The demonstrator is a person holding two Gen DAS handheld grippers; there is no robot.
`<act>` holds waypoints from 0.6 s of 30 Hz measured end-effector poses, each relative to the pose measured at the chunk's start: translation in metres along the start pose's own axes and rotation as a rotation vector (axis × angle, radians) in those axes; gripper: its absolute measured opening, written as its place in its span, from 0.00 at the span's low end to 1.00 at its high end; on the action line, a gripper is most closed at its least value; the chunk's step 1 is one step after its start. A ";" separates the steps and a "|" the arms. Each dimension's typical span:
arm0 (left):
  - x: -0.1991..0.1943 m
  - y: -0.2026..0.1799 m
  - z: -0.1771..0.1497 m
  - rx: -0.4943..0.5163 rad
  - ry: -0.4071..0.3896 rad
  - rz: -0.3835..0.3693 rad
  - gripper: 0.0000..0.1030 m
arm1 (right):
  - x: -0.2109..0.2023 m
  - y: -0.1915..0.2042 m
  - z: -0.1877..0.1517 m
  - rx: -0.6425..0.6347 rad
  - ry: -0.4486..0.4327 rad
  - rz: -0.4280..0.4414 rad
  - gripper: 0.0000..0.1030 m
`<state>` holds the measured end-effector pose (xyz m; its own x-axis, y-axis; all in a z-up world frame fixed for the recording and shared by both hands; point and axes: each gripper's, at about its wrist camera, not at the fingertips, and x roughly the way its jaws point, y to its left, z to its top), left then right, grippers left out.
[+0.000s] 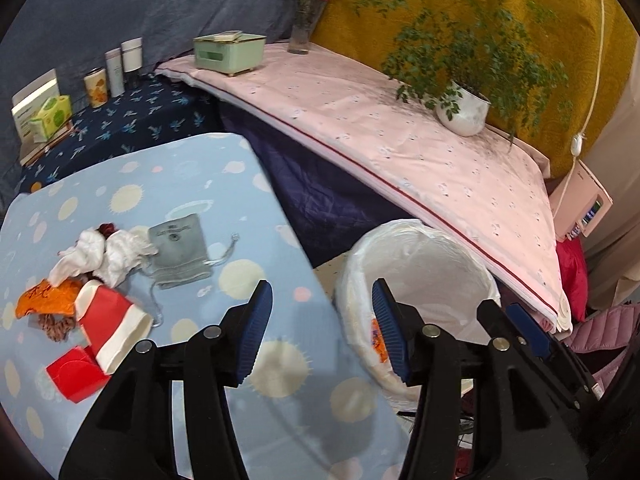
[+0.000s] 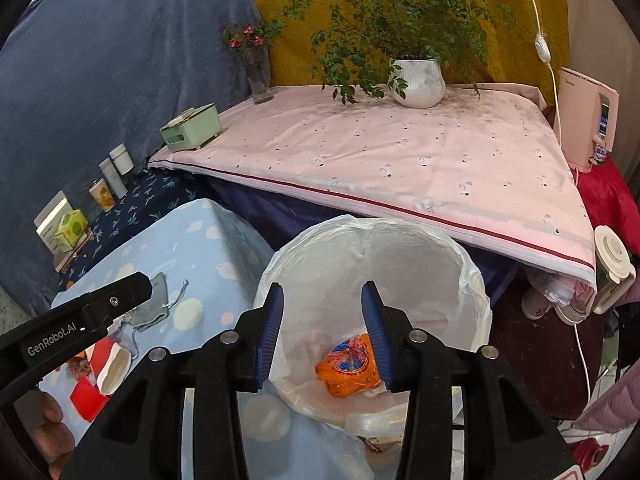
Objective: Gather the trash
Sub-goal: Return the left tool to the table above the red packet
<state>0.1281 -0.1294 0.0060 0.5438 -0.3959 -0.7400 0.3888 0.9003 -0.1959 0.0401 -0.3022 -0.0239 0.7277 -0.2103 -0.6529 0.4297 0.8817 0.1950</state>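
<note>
A white-lined trash bin (image 1: 420,264) stands right of the blue spotted table (image 1: 224,184); it also shows in the right wrist view (image 2: 372,264). An orange wrapper (image 2: 350,366) lies at the bin's bottom. On the table lie crumpled white tissue (image 1: 102,254), an orange wrapper (image 1: 48,296), a red-and-white paper cup (image 1: 110,326) on its side, a red box (image 1: 74,374) and a grey pouch (image 1: 180,250). My left gripper (image 1: 322,322) is open and empty over the table's right edge. My right gripper (image 2: 322,326) is open and empty above the bin.
A pink-covered surface (image 2: 400,160) behind the bin holds a potted plant (image 2: 418,80), a flower vase (image 2: 258,76) and a green box (image 2: 192,128). Cans and boxes (image 1: 96,88) stand on a dark blue cloth at far left. A pink appliance (image 2: 588,116) stands at right.
</note>
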 end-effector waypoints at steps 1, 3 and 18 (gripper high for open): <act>-0.002 0.007 -0.001 -0.012 -0.001 0.006 0.49 | 0.000 0.006 -0.001 -0.010 0.002 0.006 0.40; -0.006 0.023 -0.004 -0.035 -0.002 0.022 0.49 | -0.001 0.018 -0.004 -0.029 0.005 0.020 0.40; -0.043 0.145 -0.040 -0.181 -0.025 0.150 0.60 | -0.002 0.114 -0.038 -0.160 0.072 0.156 0.44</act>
<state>0.1312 0.0250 -0.0166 0.6048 -0.2577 -0.7535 0.1642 0.9662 -0.1987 0.0675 -0.1851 -0.0284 0.7363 -0.0407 -0.6755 0.2207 0.9581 0.1827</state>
